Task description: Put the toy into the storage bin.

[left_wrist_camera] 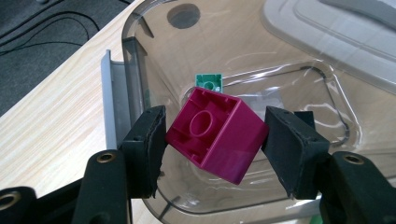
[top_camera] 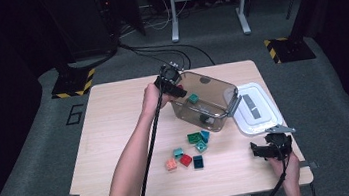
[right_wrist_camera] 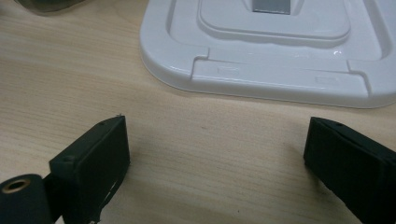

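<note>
My left gripper (left_wrist_camera: pixel 212 140) pinched a magenta block (left_wrist_camera: pixel 215 135), tilted, over the open bin (left_wrist_camera: pixel 140 60), where a green block (left_wrist_camera: pixel 208 81) lay. My right gripper (right_wrist_camera: pixel 215 163) hung spread over bare table (right_wrist_camera: pixel 70 84), near the white lid (right_wrist_camera: pixel 266 70).

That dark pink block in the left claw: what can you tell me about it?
The dark pink plastic toy block is a glossy cube, tilted on a corner, with its hollow underside and a round tube inside turned toward the camera. It sits between the left claw's two black padded fingers, over the open mouth of the clear smoky plastic bin. The left pad touches it; whether the right one does is hard to tell. A small green block lies inside below.
</note>
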The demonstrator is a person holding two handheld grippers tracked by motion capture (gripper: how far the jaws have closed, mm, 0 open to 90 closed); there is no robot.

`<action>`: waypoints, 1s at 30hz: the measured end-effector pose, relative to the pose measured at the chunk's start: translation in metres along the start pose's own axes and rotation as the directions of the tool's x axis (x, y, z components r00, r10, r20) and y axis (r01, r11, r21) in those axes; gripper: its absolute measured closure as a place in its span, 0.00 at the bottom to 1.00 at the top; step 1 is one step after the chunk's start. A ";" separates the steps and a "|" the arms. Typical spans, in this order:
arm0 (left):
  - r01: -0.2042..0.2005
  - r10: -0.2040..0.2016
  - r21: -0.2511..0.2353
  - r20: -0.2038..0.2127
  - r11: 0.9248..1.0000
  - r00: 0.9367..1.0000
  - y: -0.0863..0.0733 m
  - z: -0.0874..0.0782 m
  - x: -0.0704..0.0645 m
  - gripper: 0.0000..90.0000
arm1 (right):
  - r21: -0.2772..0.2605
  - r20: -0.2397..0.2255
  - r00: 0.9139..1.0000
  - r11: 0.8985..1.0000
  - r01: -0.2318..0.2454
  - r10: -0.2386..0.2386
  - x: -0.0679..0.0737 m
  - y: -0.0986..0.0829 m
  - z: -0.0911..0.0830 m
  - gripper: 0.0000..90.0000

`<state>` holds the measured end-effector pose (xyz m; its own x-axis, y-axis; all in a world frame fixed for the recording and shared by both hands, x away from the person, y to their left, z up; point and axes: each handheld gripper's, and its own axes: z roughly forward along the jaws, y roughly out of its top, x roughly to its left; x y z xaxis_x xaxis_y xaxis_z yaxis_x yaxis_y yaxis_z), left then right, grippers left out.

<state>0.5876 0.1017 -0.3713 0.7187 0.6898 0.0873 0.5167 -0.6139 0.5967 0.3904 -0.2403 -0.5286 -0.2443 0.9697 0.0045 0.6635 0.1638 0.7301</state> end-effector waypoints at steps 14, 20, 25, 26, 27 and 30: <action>0.050 -0.049 -0.019 0.008 0.999 0.999 -0.008 -0.011 0.002 0.18 | -0.002 -0.002 1.000 1.000 -0.004 0.004 0.001 0.000 0.000 0.07; 0.032 -0.032 -0.046 0.005 0.998 0.999 -0.026 -0.033 -0.005 0.15 | -0.001 -0.001 1.000 1.000 -0.004 0.004 0.001 0.000 0.000 0.07; 0.019 -0.020 -0.057 -0.003 0.998 1.000 -0.041 -0.045 -0.010 0.13 | -0.002 -0.002 1.000 1.000 -0.004 0.004 0.001 0.000 0.000 0.07; 0.015 -0.015 -0.059 -0.008 0.998 1.000 -0.048 -0.050 -0.013 0.12 | -0.001 -0.002 1.000 1.000 -0.004 0.004 0.001 0.000 0.000 0.07; 0.013 -0.013 -0.064 -0.010 0.998 1.000 -0.052 -0.052 -0.014 0.12 | -0.001 -0.002 1.000 1.000 -0.004 0.004 0.001 0.000 0.000 0.07; 0.009 -0.010 -0.066 -0.012 0.998 1.000 -0.062 -0.059 -0.018 0.10 | -0.001 -0.002 1.000 1.000 -0.004 0.004 0.001 0.000 0.000 0.07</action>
<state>0.5152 0.1501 -0.3632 0.7079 0.7004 0.0910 0.4914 -0.5810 0.6489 0.3905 -0.2397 -0.5286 -0.2427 0.9701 0.0085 0.6636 0.1596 0.7309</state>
